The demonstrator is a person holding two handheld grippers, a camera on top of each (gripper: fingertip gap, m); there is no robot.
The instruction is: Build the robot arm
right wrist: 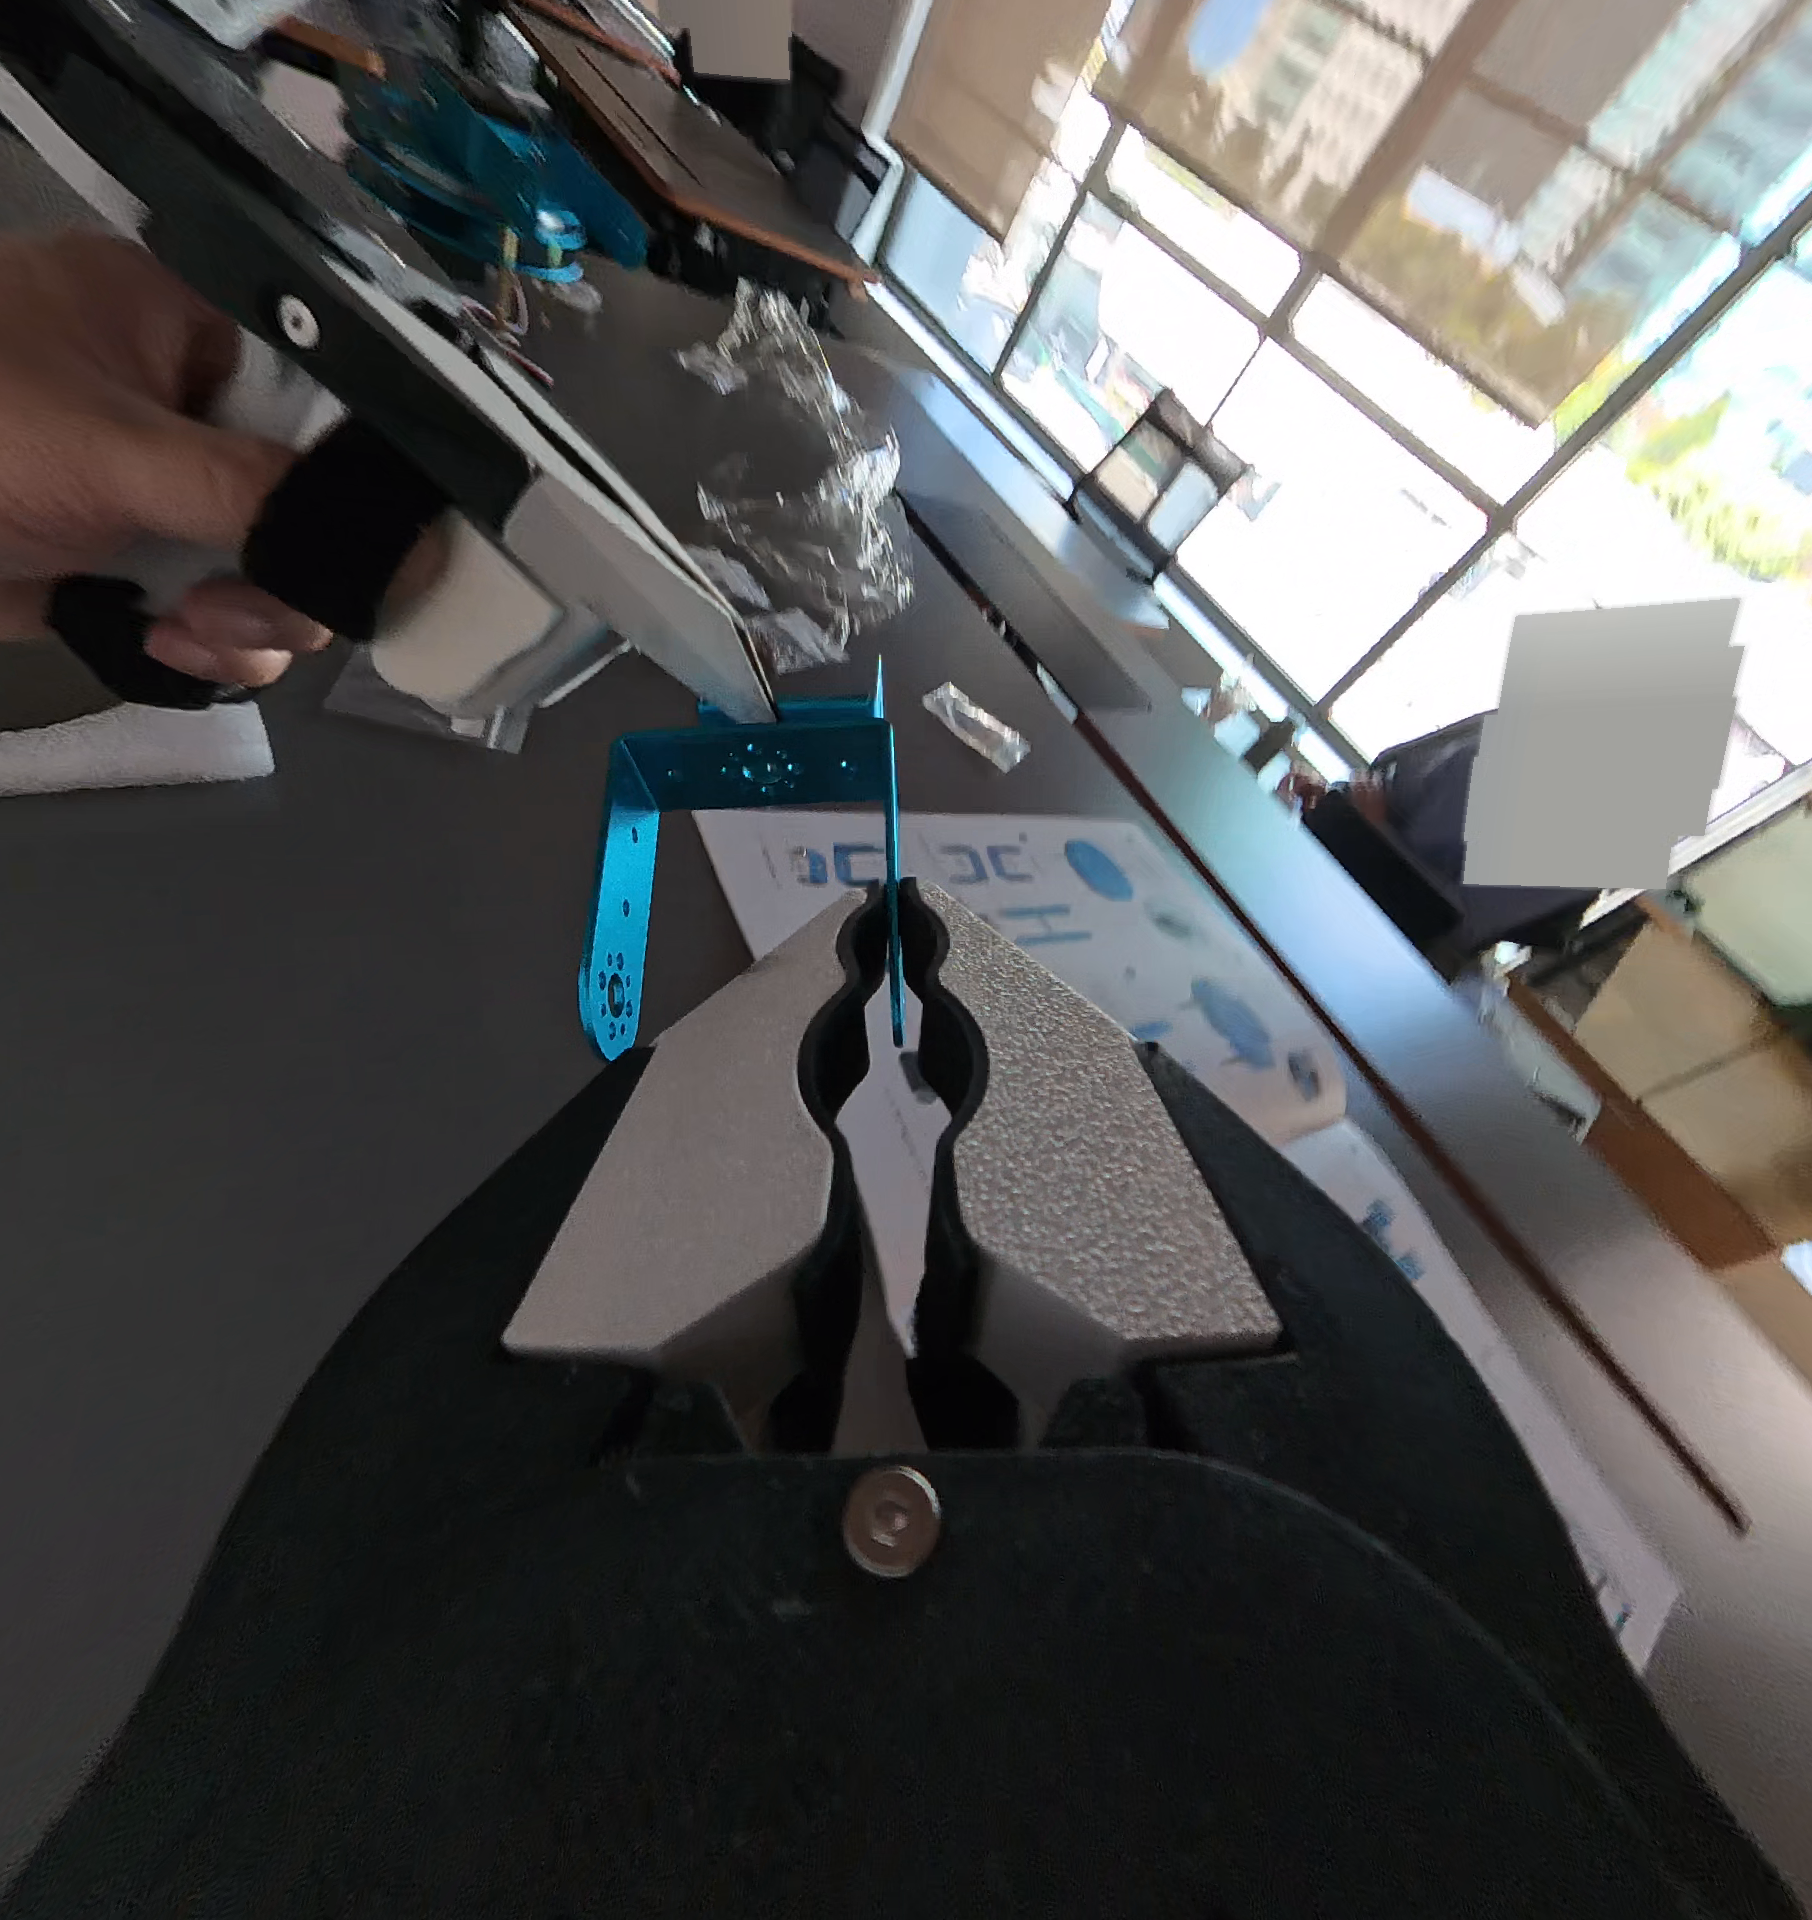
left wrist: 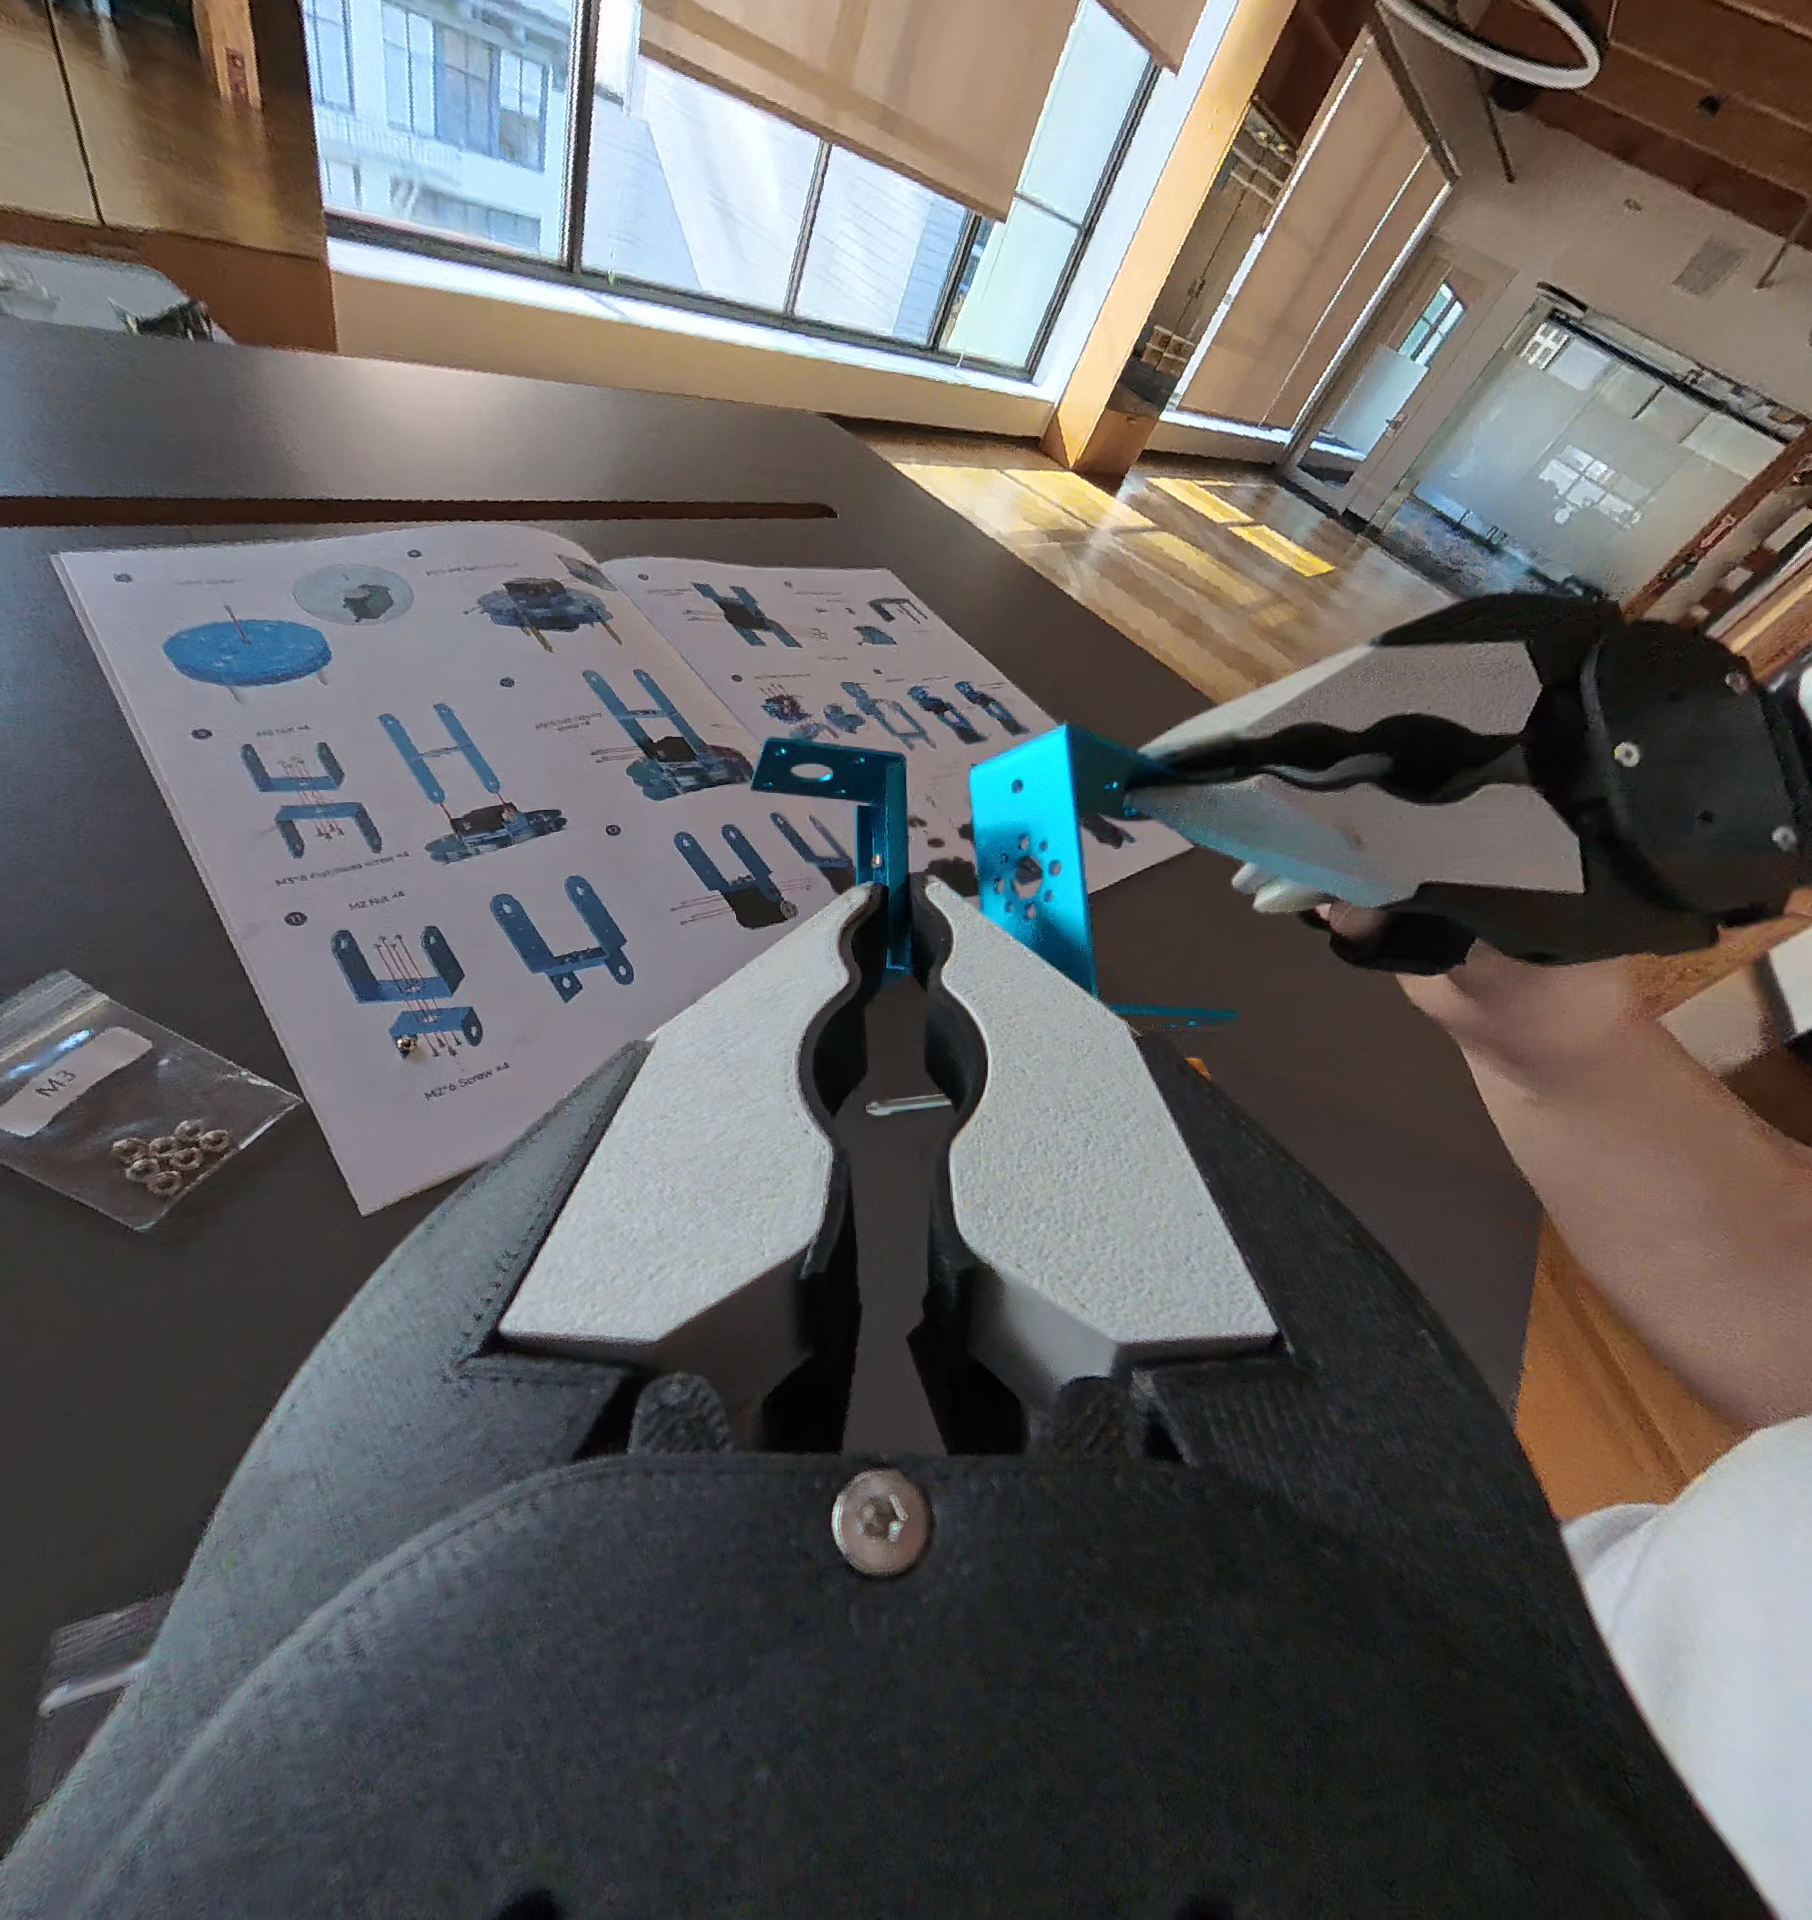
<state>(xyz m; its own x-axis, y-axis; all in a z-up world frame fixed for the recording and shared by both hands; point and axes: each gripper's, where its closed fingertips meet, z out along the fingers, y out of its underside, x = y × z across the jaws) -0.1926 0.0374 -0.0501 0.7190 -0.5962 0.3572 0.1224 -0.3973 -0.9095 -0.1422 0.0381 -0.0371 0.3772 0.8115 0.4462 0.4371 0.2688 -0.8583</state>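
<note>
While the left tongs (left wrist: 894, 899) pinch the lower leg of a small blue L-bracket (left wrist: 845, 800), nearly closed on its thin edge, the right tongs (left wrist: 1130, 790) grip one wall of a larger blue U-bracket (left wrist: 1027, 852), likewise closed down on the metal. Both brackets are held in the air above the dark table (left wrist: 466, 436), close beside each other but, in the left wrist view, with a narrow gap between them. In the right wrist view the right tongs (right wrist: 894, 904) clamp an edge-on blue plate, the U-bracket (right wrist: 756, 774) stretches across ahead with one arm hanging down to the left, and the left tongs (right wrist: 762, 707) come in from the upper left, tips right at the bracket's far side; whether the two parts touch there cannot be told.

Under the brackets lies an open manual (left wrist: 445, 790) with blue drawings. Left of it sits a clear bag (left wrist: 102, 1101) holding small metal nuts. A short pin (left wrist: 907, 1107) lies on the table, seen between the left tongs. Farther off in the right wrist view are crumpled clear wrappers (right wrist: 808, 499) and a blue assembly (right wrist: 486, 177), blurred. A hand (right wrist: 81, 447) holds the left tool; a bare forearm (left wrist: 1650, 1226) runs to the right one.
</note>
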